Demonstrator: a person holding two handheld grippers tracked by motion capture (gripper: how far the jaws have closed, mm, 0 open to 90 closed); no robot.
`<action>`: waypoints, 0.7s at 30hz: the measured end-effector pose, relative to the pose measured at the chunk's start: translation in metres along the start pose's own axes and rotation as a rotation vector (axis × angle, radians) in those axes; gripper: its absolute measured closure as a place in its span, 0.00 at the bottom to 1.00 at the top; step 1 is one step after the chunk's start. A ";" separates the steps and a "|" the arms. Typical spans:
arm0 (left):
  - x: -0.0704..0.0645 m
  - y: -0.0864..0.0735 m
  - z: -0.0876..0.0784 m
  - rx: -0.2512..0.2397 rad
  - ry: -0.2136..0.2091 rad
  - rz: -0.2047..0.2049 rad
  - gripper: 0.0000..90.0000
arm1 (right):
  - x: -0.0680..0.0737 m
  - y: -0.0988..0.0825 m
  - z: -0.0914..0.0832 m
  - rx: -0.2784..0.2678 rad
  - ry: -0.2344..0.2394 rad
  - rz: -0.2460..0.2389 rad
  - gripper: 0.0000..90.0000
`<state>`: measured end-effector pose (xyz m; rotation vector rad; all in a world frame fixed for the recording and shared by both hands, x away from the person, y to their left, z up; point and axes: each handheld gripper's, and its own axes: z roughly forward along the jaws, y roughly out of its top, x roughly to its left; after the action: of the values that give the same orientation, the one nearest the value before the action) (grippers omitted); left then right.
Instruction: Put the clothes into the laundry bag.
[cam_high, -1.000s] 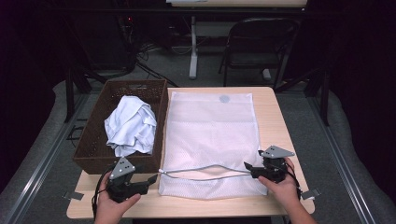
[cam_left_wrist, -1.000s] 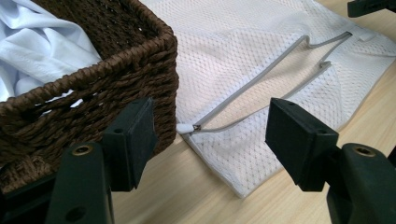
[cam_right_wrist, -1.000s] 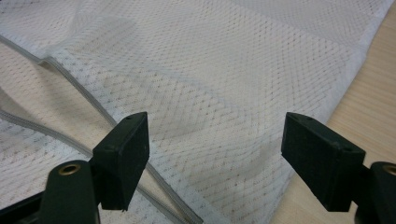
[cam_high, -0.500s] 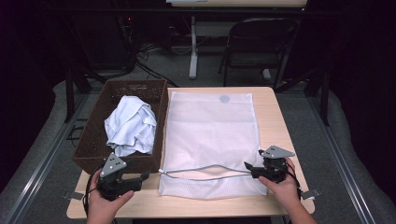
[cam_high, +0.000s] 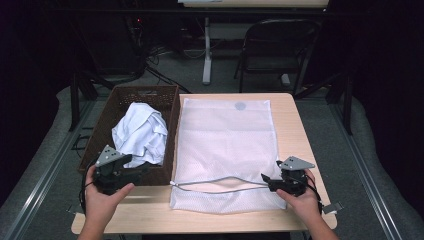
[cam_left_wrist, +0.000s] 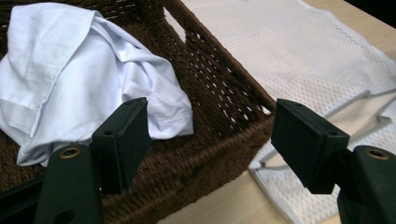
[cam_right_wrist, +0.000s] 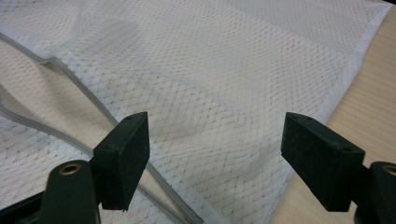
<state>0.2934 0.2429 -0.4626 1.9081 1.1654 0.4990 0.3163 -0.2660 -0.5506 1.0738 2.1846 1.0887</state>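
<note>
Counter (cam_high: 300, 125) lit, left gripper (cam_high: 131, 170) wide, empty, nearing shirt (cam_high: 140, 132); right gripper (cam_high: 267, 182) wide over mesh bag (cam_high: 227, 145); basket (cam_high: 167, 120) rim may snag jaw.

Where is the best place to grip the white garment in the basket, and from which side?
Probably the raised fold at the near edge of the white garment, coming from above over the wicker basket wall. It is bunched there, and the open left gripper faces it.
</note>
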 end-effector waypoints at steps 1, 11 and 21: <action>0.004 0.004 0.003 0.007 0.006 -0.003 0.31 | 0.000 0.000 0.000 -0.001 -0.001 0.002 0.26; 0.018 0.028 0.014 0.049 0.055 0.009 0.31 | 0.000 0.000 0.000 -0.002 -0.001 0.000 0.26; 0.025 0.043 0.028 0.090 0.127 -0.025 0.20 | 0.000 0.000 0.000 0.003 0.003 -0.001 0.27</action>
<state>0.3476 0.2424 -0.4458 1.9594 1.3115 0.5697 0.3165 -0.2663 -0.5509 1.0735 2.1891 1.0875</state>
